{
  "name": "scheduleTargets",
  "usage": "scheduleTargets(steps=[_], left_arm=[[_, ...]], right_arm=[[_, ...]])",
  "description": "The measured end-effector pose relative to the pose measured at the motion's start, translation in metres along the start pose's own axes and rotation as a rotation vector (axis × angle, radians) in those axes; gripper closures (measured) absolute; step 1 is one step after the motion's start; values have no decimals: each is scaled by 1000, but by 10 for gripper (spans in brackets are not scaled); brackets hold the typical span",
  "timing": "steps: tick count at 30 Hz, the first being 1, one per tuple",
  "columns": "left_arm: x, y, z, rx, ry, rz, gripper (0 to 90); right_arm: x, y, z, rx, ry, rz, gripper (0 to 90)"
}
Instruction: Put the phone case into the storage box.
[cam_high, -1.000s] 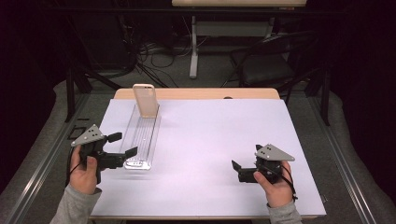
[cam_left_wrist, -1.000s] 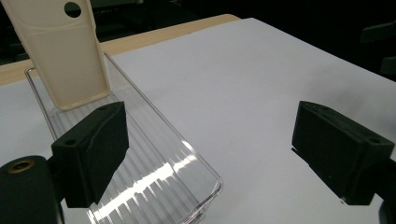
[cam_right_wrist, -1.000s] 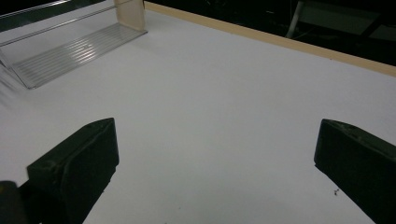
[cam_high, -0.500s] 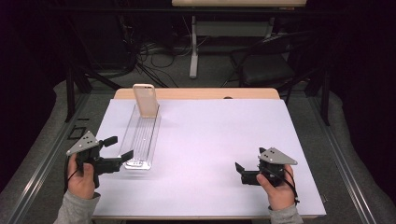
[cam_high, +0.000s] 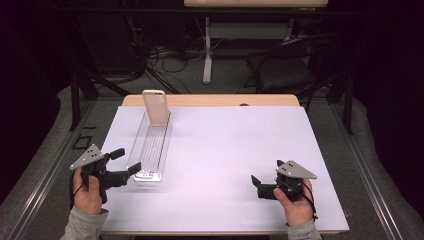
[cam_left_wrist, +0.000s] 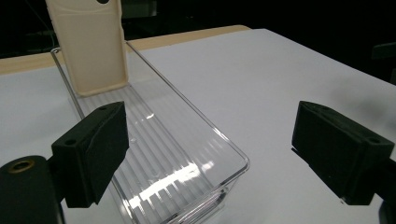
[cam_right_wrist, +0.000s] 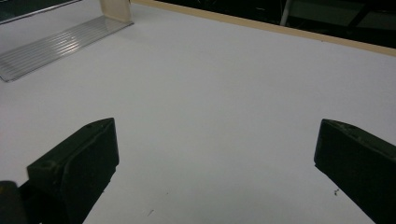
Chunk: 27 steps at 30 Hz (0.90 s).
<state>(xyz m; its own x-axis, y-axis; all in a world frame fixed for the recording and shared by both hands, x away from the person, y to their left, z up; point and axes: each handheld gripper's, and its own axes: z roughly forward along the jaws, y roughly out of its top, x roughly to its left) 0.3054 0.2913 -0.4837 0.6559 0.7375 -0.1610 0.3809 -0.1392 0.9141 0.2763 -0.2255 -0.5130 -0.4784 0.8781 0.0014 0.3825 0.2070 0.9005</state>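
Lab: dark room, cables (cam_high: 165, 62)

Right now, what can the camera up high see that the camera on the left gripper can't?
High view alone: the person's two hands, the right gripper resting apart on the white table sheet, and the chair and cables behind. Left gripper view alone: the ribbed floor of the long clear plastic tray up close, with one black jaw over it. Both: the tray, the beige phone case leaning upright at its far end, and the open left gripper.
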Motion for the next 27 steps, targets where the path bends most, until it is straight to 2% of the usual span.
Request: scheduleTargets(steps=[4, 10, 15, 27], left_arm=[[2, -3, 1, 5, 6, 9, 113], [5, -7, 4, 13, 14, -7, 113], [6, -8, 5, 19, 20, 7, 113], [10, -10, 3, 7, 42, 1, 113]], right_arm=[[0, -3, 2, 7, -1, 13, 0], [0, -5, 4, 17, 0, 10, 0], [-1, -8, 6, 24, 0, 14, 0], [-4, -12, 8, 33, -5, 27, 0]])
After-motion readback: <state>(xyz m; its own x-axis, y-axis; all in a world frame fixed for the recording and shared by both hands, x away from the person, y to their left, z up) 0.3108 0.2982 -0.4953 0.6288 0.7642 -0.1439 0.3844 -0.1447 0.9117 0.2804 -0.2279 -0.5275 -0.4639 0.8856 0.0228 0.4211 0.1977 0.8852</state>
